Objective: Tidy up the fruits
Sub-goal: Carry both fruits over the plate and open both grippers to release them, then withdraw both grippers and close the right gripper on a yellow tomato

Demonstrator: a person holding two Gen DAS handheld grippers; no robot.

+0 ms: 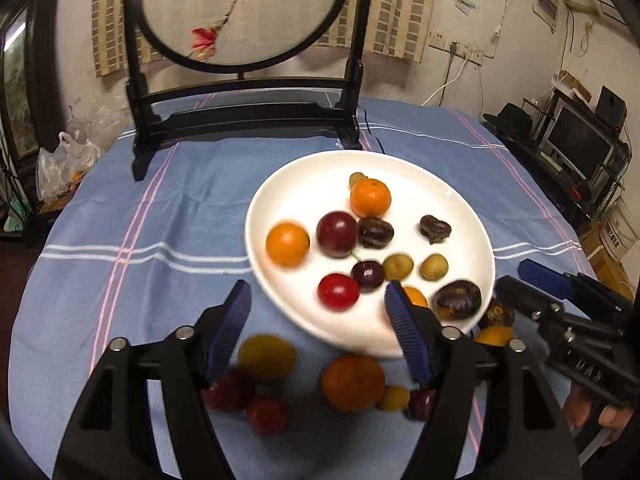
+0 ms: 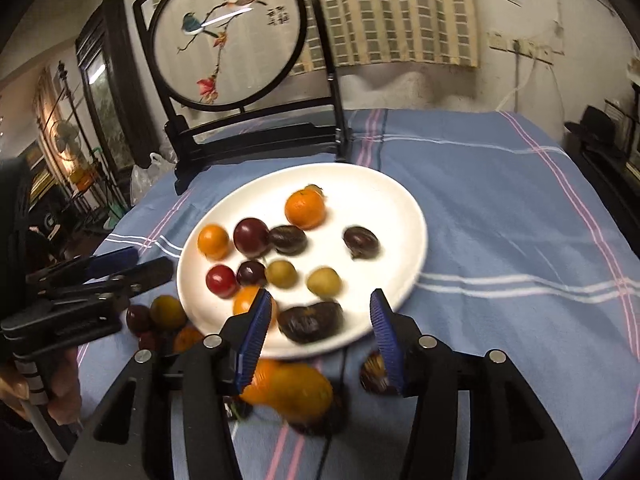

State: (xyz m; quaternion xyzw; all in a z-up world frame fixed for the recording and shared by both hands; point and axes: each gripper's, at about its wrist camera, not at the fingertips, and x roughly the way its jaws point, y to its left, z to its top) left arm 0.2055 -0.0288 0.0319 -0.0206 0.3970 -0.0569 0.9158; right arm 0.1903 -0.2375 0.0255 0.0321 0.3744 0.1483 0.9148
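A white plate (image 1: 280,184) on the blue striped cloth holds several fruits: oranges (image 1: 370,197), dark red plums (image 1: 337,234), brown chestnuts (image 1: 435,228), small yellow-green fruits (image 1: 434,267) and a red one (image 1: 338,291). My left gripper (image 1: 316,286) hovers open over the plate's near rim, nothing touching its pads. More fruit lies loose on the cloth below it, including an orange (image 1: 352,382) and a yellow fruit (image 1: 266,356). My right gripper (image 2: 320,294) is open over the plate's near edge. A large chestnut (image 2: 310,322) lies on the plate between its fingers, untouched. An orange fruit (image 2: 288,390) lies below.
A round embroidered screen in a black stand (image 1: 240,120) occupies the back of the table. Plastic bags (image 1: 60,160) sit off the left edge. A thin black cable (image 2: 340,380) runs over the cloth near the plate. Shelves with a monitor (image 1: 576,140) stand to the right.
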